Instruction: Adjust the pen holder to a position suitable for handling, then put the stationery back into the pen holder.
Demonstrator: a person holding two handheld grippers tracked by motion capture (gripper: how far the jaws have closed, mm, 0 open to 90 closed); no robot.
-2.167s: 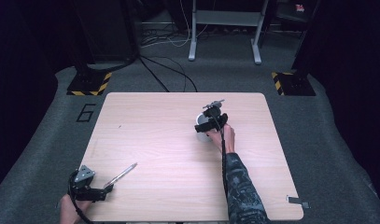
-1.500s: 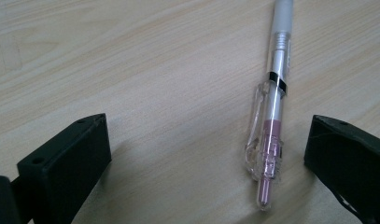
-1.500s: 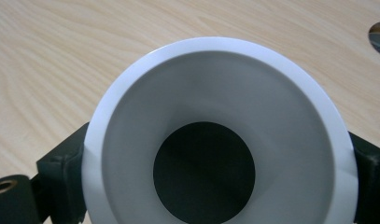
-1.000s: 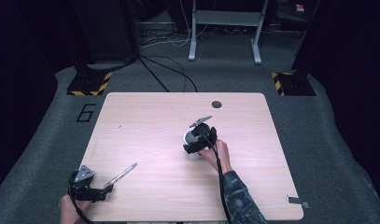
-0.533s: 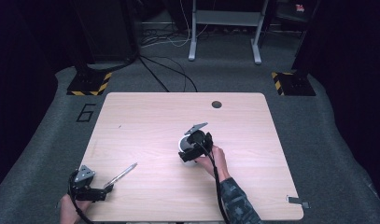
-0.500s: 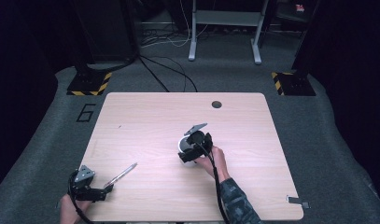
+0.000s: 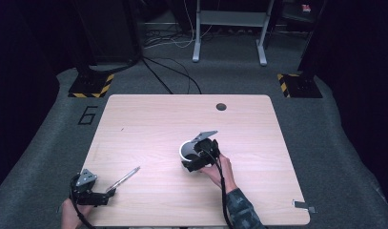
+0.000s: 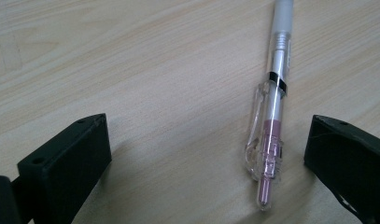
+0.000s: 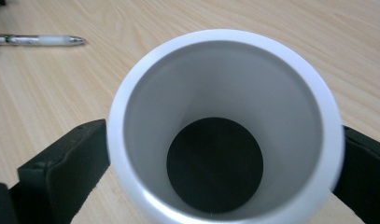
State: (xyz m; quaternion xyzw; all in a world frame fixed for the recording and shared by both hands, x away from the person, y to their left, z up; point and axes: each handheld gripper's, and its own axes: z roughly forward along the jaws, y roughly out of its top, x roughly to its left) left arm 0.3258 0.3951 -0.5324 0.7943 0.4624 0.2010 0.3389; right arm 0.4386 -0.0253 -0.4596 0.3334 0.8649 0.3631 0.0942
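A white cup (image 7: pixel 186 151) with a dark bottom stands near the middle of the wooden table (image 7: pixel 148 119). My right gripper (image 7: pixel 197 155) is shut on the white cup, one jaw on each side of its wall (image 9: pixel 225 126). A clear pen (image 7: pixel 123 178) with a pink inside lies near the front left of the table. My left gripper (image 7: pixel 108 192) is open just behind the pen's back end, and the pen (image 8: pixel 270 112) lies between its jaws, closer to the right one. The pen (image 9: pixel 38 40) also shows far off in the right gripper view.
A dark round hole (image 7: pixel 221 106) sits near the table's far edge. A small metal piece (image 7: pixel 303 205) lies at the front right corner. Beyond the table are cables, a desk frame (image 7: pixel 229 28) and yellow-black striped bases (image 7: pixel 91 86) on the grey floor.
My right gripper has carried the white cup from the far right of the table toward the middle and nearer to me. The left gripper and the pen have stayed put.
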